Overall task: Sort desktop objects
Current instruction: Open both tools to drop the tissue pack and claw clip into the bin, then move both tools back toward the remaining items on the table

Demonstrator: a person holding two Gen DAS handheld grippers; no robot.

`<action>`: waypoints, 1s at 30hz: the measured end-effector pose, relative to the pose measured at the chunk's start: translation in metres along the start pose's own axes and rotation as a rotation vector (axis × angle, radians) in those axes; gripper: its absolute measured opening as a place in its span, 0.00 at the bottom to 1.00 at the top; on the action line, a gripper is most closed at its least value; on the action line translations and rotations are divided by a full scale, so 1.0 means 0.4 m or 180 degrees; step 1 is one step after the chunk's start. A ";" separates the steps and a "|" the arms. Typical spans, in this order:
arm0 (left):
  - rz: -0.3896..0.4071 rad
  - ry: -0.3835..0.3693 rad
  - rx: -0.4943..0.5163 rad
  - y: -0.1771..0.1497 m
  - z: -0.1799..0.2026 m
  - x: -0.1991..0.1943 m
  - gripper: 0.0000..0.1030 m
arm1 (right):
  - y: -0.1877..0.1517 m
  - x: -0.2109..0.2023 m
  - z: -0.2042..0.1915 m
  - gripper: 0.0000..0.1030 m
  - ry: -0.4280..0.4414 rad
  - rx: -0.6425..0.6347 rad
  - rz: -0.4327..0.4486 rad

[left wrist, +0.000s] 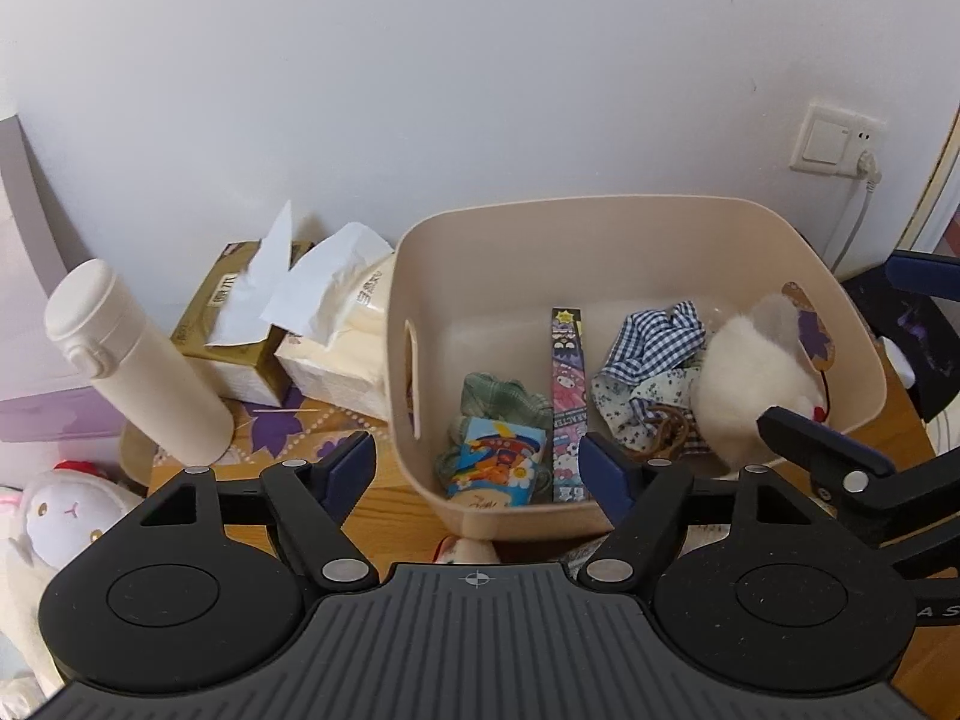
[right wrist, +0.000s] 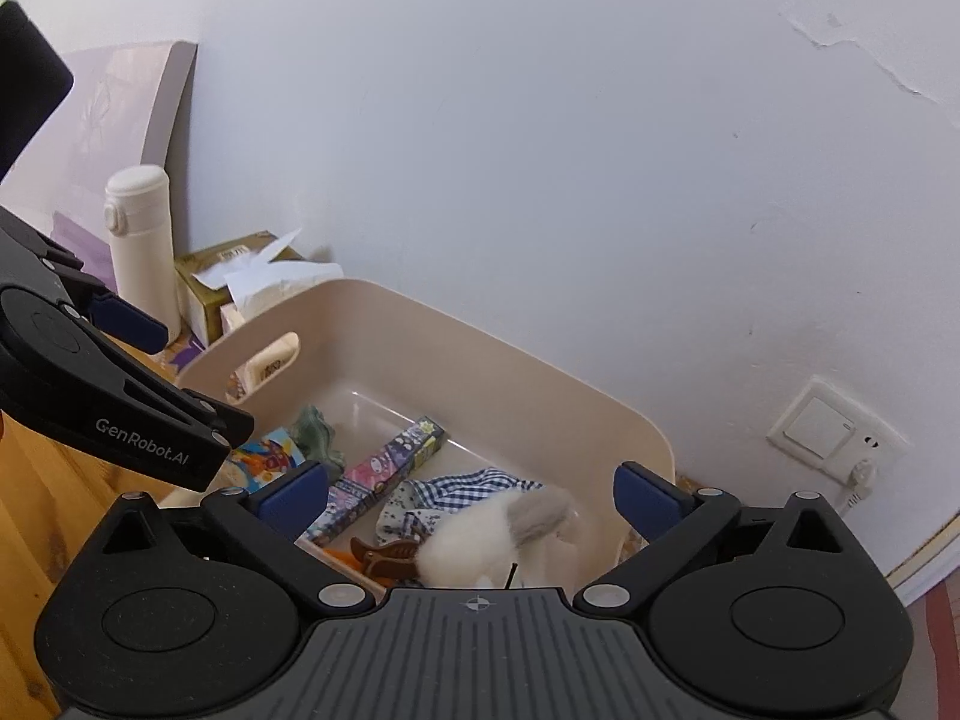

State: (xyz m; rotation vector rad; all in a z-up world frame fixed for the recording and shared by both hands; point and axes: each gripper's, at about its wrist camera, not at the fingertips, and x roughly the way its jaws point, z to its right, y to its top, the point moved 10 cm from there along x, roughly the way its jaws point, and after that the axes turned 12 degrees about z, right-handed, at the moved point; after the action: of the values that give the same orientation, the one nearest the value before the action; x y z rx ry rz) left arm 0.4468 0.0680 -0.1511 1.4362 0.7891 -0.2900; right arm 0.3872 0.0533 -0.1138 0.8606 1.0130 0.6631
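Both my grippers hang over the beige bin (left wrist: 630, 222)
Left gripper (left wrist: 477, 462) and right gripper (right wrist: 471, 495) are spread wide, pinching nothing

The white wall (left wrist: 480, 90) backs the whole scene, and a cream switch-and-socket plate (left wrist: 837, 141) is fixed low on it toward the right, with a white plug (left wrist: 867, 171) in the socket and its cord running down the wall. A lilac panel (right wrist: 129, 120), possibly a box or a board, leans against the wall at the far left. A long crack (right wrist: 840, 42) runs across the wall's upper right.
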 end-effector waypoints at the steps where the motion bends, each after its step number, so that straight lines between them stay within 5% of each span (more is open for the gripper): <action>1: 0.0006 0.0008 0.0002 -0.005 -0.003 -0.005 0.74 | 0.001 -0.008 -0.003 1.00 0.0001 0.0019 0.0005; 30: -0.0339 0.0168 -0.0114 -0.250 -0.082 -0.108 0.74 | -0.149 -0.127 -0.196 1.00 0.0385 0.0079 -0.0322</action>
State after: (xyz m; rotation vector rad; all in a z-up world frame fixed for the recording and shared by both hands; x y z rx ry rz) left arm 0.3436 0.0721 -0.1986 1.3751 0.9115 -0.3188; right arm 0.3005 0.0051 -0.1631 0.7927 1.1681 0.6234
